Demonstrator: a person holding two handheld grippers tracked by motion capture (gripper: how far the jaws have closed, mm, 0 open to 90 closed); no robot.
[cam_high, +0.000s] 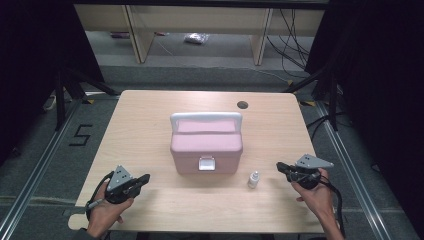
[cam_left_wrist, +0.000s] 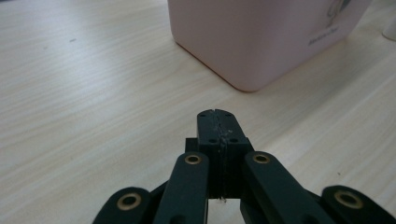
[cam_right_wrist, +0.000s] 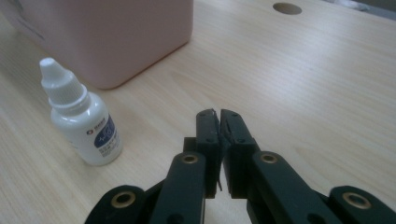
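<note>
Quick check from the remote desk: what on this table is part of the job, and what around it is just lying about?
In the job:
- small white dropper bottle, upright, nearest the right hand-held gripper
- pink box, lid closed, white handle
- left hand-held gripper, shut and empty like the right

Lying about:
- plastic bag on the floor beyond the table
- floor cables

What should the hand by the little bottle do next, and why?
Probably open the right gripper and ease it toward the small white dropper bottle. Its jaws are shut with nothing between them, and the bottle stands upright just beyond their tips, untouched, beside the closed pink box. The left gripper is shut and empty too.
</note>
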